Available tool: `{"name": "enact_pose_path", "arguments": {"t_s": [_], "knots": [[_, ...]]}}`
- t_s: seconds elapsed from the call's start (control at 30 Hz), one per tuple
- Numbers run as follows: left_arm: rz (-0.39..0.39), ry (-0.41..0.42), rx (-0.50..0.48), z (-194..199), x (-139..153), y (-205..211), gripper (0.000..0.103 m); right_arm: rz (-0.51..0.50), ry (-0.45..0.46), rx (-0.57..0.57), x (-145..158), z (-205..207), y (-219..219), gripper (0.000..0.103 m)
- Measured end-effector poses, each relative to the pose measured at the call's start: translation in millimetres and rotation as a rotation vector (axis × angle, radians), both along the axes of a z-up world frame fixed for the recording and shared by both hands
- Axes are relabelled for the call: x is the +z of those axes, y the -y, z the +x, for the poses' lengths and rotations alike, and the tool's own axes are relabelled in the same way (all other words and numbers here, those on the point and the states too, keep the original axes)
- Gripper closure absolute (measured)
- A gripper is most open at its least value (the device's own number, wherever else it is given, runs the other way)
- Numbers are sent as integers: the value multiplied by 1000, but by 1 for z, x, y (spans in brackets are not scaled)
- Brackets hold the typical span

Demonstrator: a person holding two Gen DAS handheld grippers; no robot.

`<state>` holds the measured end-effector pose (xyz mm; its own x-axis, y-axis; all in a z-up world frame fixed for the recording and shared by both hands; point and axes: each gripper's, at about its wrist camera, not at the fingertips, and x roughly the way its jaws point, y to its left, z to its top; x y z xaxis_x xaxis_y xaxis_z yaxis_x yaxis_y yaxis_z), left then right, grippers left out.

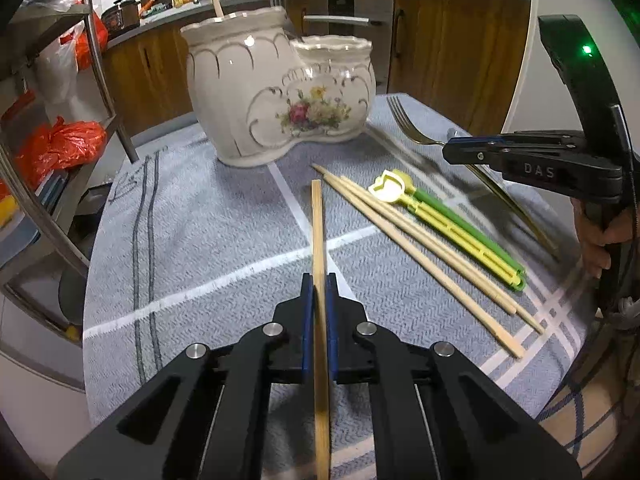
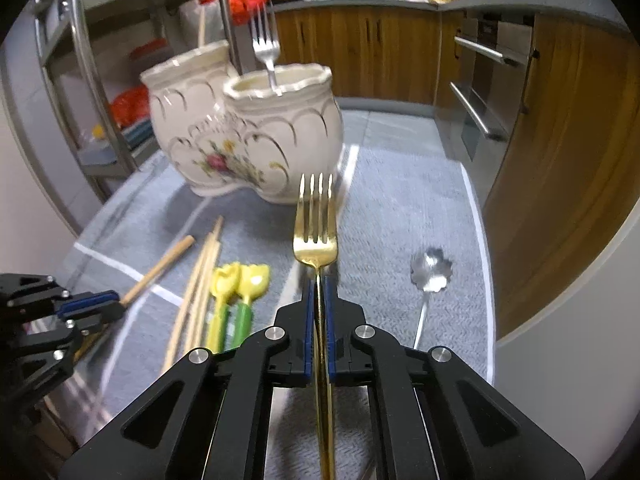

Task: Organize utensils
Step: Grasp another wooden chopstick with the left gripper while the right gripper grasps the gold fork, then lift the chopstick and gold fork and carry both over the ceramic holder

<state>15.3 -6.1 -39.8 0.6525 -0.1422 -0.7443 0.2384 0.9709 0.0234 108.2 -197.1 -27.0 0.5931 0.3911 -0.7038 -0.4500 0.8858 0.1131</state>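
Chopstick (image 1: 319,240) and gold fork (image 2: 316,224) are each pinched at mid-length, which keeps them level and pointing toward the ceramic holder (image 1: 276,92), the twin-pot landmark on the grey cloth-covered surface (image 1: 200,240). The left tongs (image 1: 319,292) are clenched on the chopstick, its free end aimed at the holder's taller pot, where another wooden stick already stands; that pot looks like the one meant for chopsticks. The right tongs (image 2: 319,292) are clenched on the fork's handle, tines forward, lined up with the holder's shorter pot, which already carries a silver fork (image 2: 266,48) standing tines up. So like seems to be going with like. Still lying on the cloth in front of the holder, toward its shorter-pot side, are three loose chopsticks (image 1: 420,248) and, touching them, two yellow-and-green plastic spoons (image 1: 448,220). A silver spoon (image 2: 430,272) with a scalloped bowl rests apart, farther out on that same side. Both held pieces will likely need tipping upright before they drop in cleanly.
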Motion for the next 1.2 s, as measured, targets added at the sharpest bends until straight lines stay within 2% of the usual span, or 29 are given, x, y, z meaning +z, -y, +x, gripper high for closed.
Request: {"name": "enact_pose_path", "arguments": {"t_s": [0.23,0.53,0.7,0.9,1.07,1.2], "knots": [[-37,93,15,-6,18,-13,97,93,123,26,28,-14,9,97],[-88,257,33,-18,42,-26,97,135,282,38,57,-35,12,97],[-103,364,31,-25,54,-30,97,175,404,7,72,-47,13,97],[-138,450,40,-31,65,-33,97,218,579,-82,92,-56,12,97],[-175,490,30,-25,80,-38,97,232,585,-97,111,-37,8,97],[-246,521,23,-12,101,-48,97,255,587,-102,123,-21,9,97]]}}
